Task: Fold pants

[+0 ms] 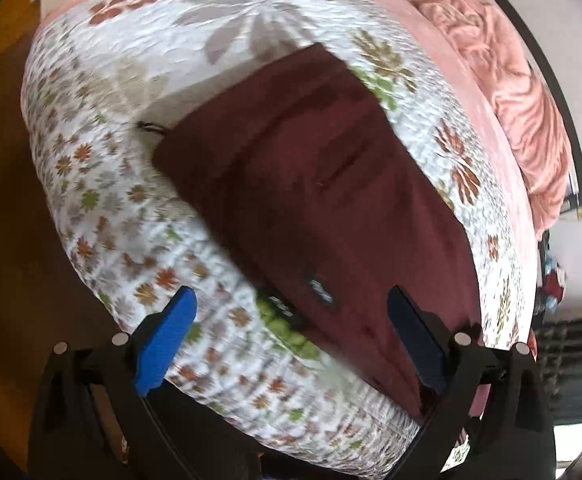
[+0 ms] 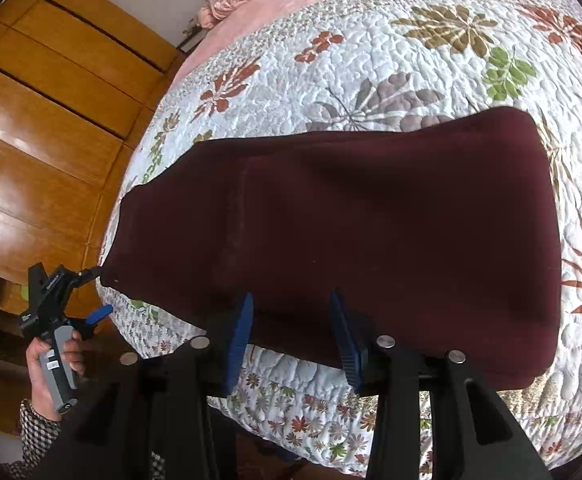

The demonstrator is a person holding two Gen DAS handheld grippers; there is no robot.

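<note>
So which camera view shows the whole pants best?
The right wrist view: the maroon pants lie sharp on the floral quilt, every edge visible except behind the tool fingers. The left wrist view shows them blurred, the near end hidden behind the tool.

maroon pants (image 2: 371,220), floral quilt (image 2: 371,60) (white ground)

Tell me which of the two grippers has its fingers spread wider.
The left gripper: a wide gap between its blue fingers, over the maroon pants. The right gripper is open less, at the pants' near edge.
</note>
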